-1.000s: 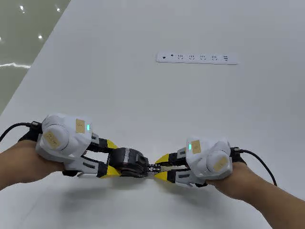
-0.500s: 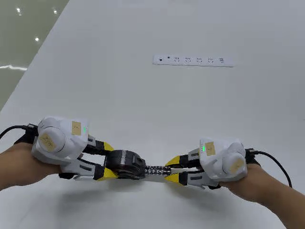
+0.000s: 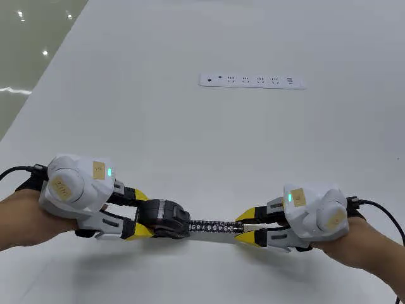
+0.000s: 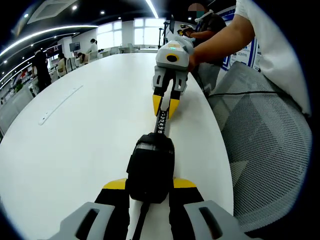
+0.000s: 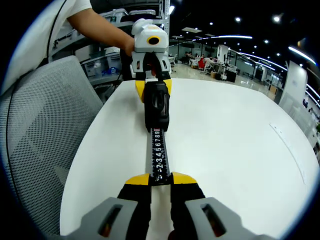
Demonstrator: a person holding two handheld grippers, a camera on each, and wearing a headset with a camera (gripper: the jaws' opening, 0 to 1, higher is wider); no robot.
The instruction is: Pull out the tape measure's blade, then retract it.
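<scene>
The tape measure (image 3: 163, 218) lay near on the table (image 3: 221, 139), blade (image 3: 215, 227) partly out.
The left gripper (image 3: 142, 214) clamped its body at left; the right gripper (image 3: 247, 227) pinched the blade's tip.

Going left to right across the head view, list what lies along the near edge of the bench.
Left gripper → tape measure case, held in its jaws → blade, drawn out → right gripper, clamped on the blade's end.
</scene>
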